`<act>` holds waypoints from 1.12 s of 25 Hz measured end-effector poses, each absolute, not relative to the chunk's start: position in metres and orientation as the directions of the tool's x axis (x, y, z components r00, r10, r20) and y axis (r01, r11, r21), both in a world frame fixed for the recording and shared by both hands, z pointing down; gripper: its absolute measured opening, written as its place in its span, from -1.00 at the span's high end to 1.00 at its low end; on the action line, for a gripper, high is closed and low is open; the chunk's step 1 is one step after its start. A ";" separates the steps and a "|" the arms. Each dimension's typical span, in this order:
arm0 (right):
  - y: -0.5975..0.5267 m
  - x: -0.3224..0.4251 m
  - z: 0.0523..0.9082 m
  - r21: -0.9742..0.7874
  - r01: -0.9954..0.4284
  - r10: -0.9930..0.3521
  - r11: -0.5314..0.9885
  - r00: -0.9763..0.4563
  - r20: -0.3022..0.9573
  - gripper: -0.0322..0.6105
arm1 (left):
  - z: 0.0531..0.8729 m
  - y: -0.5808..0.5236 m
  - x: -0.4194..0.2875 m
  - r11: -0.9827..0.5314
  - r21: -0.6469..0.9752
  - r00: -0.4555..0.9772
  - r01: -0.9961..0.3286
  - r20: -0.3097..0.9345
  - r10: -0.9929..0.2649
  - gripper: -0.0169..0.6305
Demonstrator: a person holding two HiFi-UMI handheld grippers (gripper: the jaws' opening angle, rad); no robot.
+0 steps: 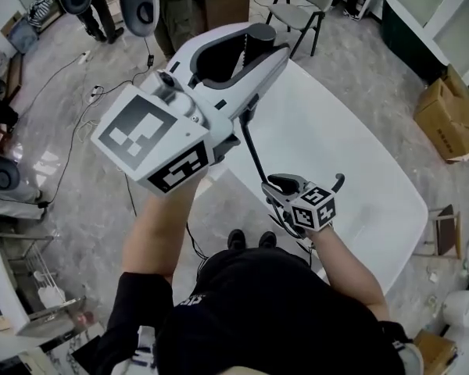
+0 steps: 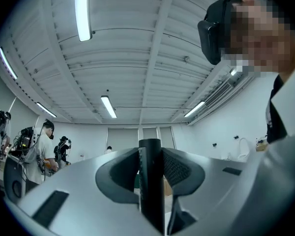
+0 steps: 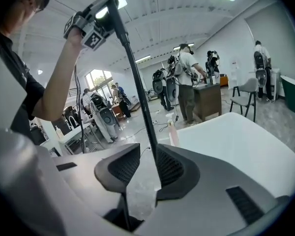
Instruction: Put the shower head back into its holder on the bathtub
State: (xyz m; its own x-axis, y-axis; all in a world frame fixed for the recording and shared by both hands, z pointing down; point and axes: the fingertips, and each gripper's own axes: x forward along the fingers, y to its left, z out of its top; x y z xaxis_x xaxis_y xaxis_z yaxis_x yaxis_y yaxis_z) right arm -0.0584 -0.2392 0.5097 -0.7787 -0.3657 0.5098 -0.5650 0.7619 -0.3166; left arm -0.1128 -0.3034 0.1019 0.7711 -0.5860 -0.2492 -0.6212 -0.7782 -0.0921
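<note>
The big white bathtub [image 1: 352,139] lies under and ahead of your right gripper [image 3: 146,167]. Its near rim is just beside that gripper, so a quick dip could knock the gripper on the hard edge. Ahead of it the tub is wide and bare, with lots of room to move. People and a chair [image 1: 301,6] stand well past the far end.

Your left gripper [image 1: 248,49] is up high, near your head, and squeezed tight on the black shower head [image 2: 150,191]. The head points up and is well away from the tub. I think the biggest danger is a loose squeeze. Then the head could fall a long way and bang the tub.

The thin black hose [image 1: 254,151] hangs from the left gripper down to the right one. It runs between the right gripper's jaws, which stand apart and do not pinch it. It could slip out and swing, or pull tight and tug the head.

A small dark hook [image 1: 340,181] sits just beyond the right gripper. It may be the holder, but I cannot tell.
</note>
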 end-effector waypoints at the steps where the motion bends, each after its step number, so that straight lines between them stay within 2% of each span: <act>1: -0.235 -0.059 0.519 -0.322 -0.563 -0.353 0.761 -0.776 0.523 0.54 | 0.098 -0.301 -0.113 -0.778 -0.097 0.771 -0.621 -0.253 -0.584 0.50; 4: -0.228 -0.063 0.541 -0.332 -0.550 -0.313 0.766 -0.771 0.555 0.50 | 0.087 -0.294 -0.113 -0.783 -0.089 0.771 -0.616 -0.273 -0.575 0.50; 7: -0.229 -0.067 0.554 -0.285 -0.563 -0.324 0.776 -0.743 0.586 0.19 | 0.078 -0.285 -0.111 -0.784 -0.101 0.773 -0.613 -0.283 -0.568 0.50; 11: -0.239 -0.055 0.563 -0.206 -0.632 -0.417 0.747 -0.686 0.596 0.16 | 0.075 -0.276 -0.116 -0.781 -0.113 0.773 -0.614 -0.284 -0.567 0.50; 19: -0.229 -0.010 0.569 -0.164 -0.721 -0.524 0.673 -0.621 0.583 0.18 | 0.091 -0.285 -0.128 -0.783 -0.095 0.776 -0.615 -0.246 -0.581 0.50; 22: -0.225 -0.005 0.601 -0.183 -0.742 -0.502 0.645 -0.592 0.630 0.07 | 0.096 -0.290 -0.137 -0.784 -0.063 0.770 -0.618 -0.252 -0.587 0.50; 28: -0.234 0.007 0.659 -0.095 -0.770 -0.480 0.631 -0.484 0.732 0.09 | 0.096 -0.295 -0.147 -0.790 -0.036 0.768 -0.612 -0.263 -0.584 0.50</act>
